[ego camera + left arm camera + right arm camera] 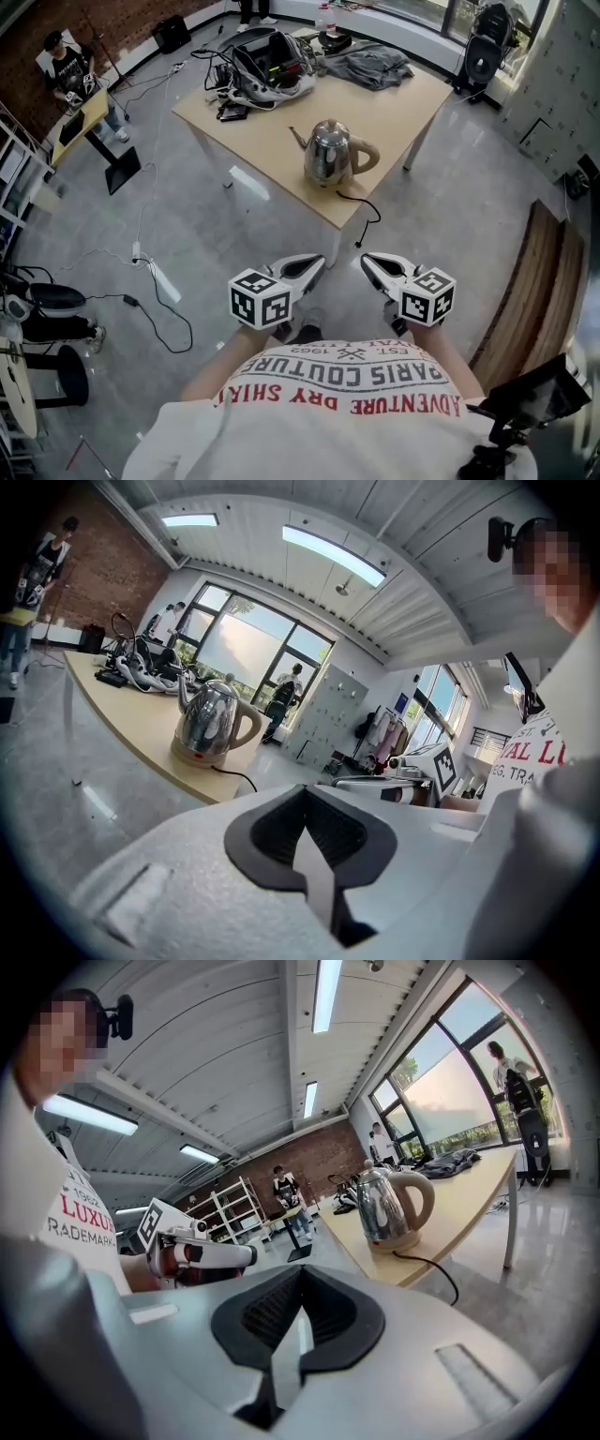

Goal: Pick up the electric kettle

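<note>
My left gripper (317, 263) and right gripper (367, 262) are both closed tight and empty, side by side short of the table (272, 141). The kettle (330, 153) stands upright near its closest corner, well apart from them.

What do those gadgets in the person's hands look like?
The left claw and right claw are white plastic with black ribbed pads; each carries a cube of black-and-white square markers. The person's T-shirt is white with red and black lettering.
</note>
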`<state>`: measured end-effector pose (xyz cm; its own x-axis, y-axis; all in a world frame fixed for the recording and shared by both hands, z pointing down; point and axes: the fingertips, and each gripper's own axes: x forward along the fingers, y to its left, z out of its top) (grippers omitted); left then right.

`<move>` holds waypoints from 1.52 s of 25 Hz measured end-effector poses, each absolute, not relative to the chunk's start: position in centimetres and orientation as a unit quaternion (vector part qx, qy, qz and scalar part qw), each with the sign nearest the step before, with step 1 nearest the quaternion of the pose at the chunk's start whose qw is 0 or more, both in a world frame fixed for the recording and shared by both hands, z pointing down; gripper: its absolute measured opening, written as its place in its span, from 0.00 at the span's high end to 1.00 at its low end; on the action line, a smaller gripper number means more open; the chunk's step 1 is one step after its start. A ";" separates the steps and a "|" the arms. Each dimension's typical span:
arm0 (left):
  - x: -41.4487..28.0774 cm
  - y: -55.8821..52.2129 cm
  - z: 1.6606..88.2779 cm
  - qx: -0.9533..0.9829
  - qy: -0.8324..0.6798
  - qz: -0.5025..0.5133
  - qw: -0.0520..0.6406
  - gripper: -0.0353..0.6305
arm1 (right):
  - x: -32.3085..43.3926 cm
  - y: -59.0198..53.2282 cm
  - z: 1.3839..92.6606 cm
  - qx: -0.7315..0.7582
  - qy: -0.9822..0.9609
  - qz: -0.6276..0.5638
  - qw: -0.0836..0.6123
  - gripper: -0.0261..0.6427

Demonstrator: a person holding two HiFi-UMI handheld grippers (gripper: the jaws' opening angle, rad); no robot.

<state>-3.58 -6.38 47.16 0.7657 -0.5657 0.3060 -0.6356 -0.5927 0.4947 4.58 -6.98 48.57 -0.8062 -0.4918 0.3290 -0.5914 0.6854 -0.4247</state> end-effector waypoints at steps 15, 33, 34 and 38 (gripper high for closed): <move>-10.0 -18.3 48.0 0.891 -0.326 0.057 0.311 0.95 | -0.3 -18.5 49.2 0.326 -0.901 0.268 0.101 0.96; -12.6 -23.3 49.1 0.894 -0.318 0.056 0.312 0.95 | 0.3 -21.3 51.1 0.381 -0.875 0.284 0.089 0.96; -12.5 -23.3 49.3 0.894 -0.316 0.057 0.313 0.95 | 0.4 -21.2 51.2 0.383 -0.874 0.285 0.089 0.96; -11.6 -23.3 49.2 0.896 -0.310 0.058 0.314 0.95 | 1.4 -21.2 51.3 0.391 -0.870 0.287 0.088 0.96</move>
